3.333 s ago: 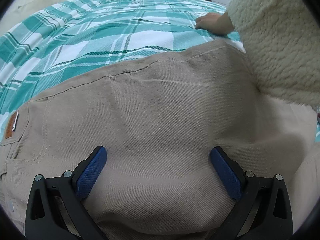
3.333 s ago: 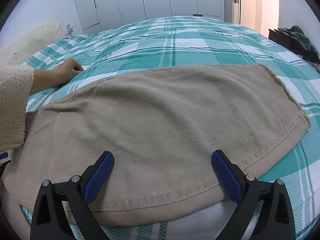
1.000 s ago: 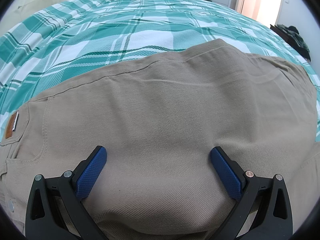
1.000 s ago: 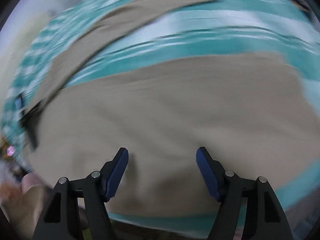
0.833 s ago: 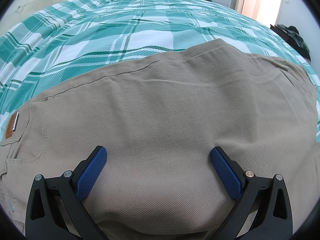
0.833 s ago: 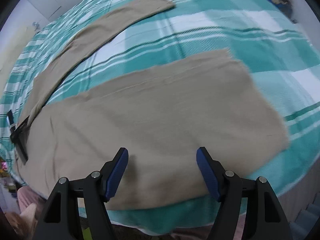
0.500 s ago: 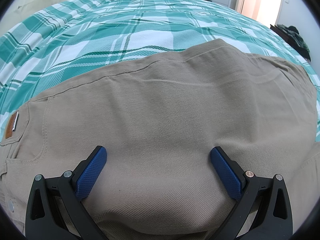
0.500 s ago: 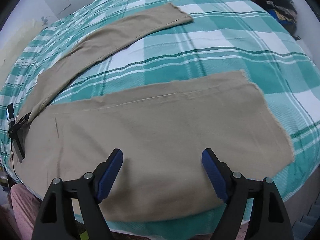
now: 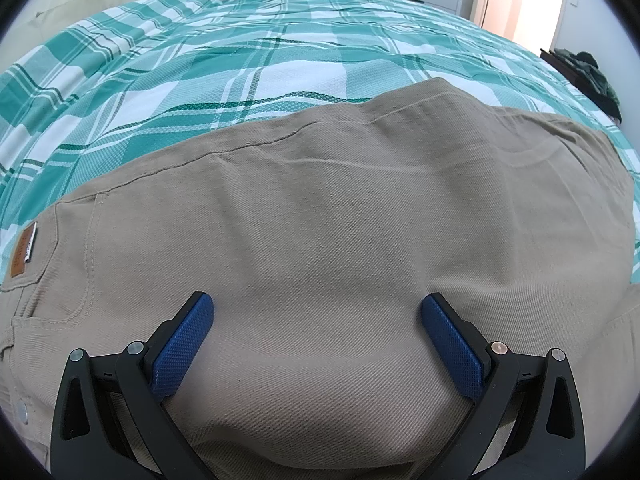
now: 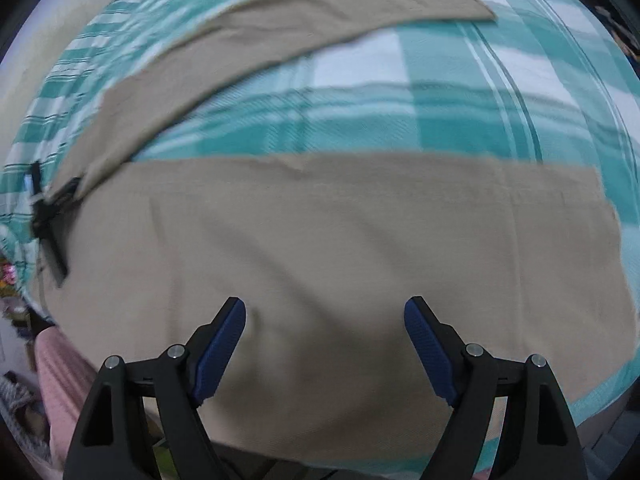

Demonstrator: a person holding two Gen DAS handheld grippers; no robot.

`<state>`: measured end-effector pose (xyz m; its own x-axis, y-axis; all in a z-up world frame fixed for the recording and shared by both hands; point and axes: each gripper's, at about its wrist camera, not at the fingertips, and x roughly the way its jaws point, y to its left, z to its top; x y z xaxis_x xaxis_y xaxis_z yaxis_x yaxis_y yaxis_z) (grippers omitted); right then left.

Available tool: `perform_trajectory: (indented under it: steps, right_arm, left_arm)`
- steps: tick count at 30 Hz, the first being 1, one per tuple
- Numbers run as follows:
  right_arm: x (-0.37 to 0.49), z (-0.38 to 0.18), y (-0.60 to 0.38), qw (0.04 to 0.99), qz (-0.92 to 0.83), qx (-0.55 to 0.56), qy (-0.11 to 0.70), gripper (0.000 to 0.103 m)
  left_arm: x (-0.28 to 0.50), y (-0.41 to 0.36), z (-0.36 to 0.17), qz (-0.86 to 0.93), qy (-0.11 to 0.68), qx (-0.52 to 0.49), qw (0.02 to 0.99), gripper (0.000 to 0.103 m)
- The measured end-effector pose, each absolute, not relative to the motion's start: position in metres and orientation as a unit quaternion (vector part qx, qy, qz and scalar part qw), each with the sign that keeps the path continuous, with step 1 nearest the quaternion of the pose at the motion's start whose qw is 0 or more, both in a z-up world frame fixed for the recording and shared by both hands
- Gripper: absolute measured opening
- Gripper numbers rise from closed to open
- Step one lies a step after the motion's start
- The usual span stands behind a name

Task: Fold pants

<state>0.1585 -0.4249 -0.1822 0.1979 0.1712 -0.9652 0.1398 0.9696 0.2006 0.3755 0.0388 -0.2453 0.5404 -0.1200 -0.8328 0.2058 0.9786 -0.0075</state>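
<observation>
Beige twill pants (image 9: 340,240) spread below left gripper (image 9: 318,312), jaws wide, gripping nothing. Right gripper (image 10: 325,312) likewise wide, having just opened, empty, above a blurred trouser leg (image 10: 320,240). No containers visible.

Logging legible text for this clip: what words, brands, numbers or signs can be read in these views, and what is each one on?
No text can be read in either view.
Brown leather patch at the waistband of the khaki pants: it bears marks, too small to read.
Plaid bedspread, left gripper, right gripper: no lettering visible; the right wrist view is motion-blurred.
</observation>
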Motion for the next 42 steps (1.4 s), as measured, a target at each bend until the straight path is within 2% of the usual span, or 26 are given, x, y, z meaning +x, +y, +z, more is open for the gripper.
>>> perform_trajectory:
  steps: [6,9,13,19,28,42]
  right_arm:
    - [0.168,-0.124,-0.413,0.825,0.027,0.05,0.563,0.082]
    - [0.153,-0.11,-0.402,0.852,0.047,0.07,0.517,0.082]
    - [0.128,-0.119,-0.392,0.871,0.05,0.104,0.478,0.082]
    - [0.121,-0.14,-0.392,0.868,0.01,0.12,0.482,0.082]
    - [0.118,-0.127,-0.401,0.886,-0.002,0.108,0.452,0.082]
    - [0.111,-0.139,-0.416,0.897,-0.032,0.134,0.42,0.082]
  left_arm:
    - [0.376,0.039,-0.245,-0.093,0.47,0.046,0.876,0.103]
    - [0.376,0.039,-0.245,-0.093,0.47,0.046,0.876,0.103]
    - [0.376,0.038,-0.245,-0.093,0.471,0.046,0.876,0.103]
    - [0.376,0.038,-0.245,-0.093,0.471,0.046,0.876,0.103]
    - [0.376,0.039,-0.245,-0.093,0.471,0.045,0.876,0.103]
    - [0.376,0.039,-0.245,-0.093,0.471,0.045,0.876,0.103]
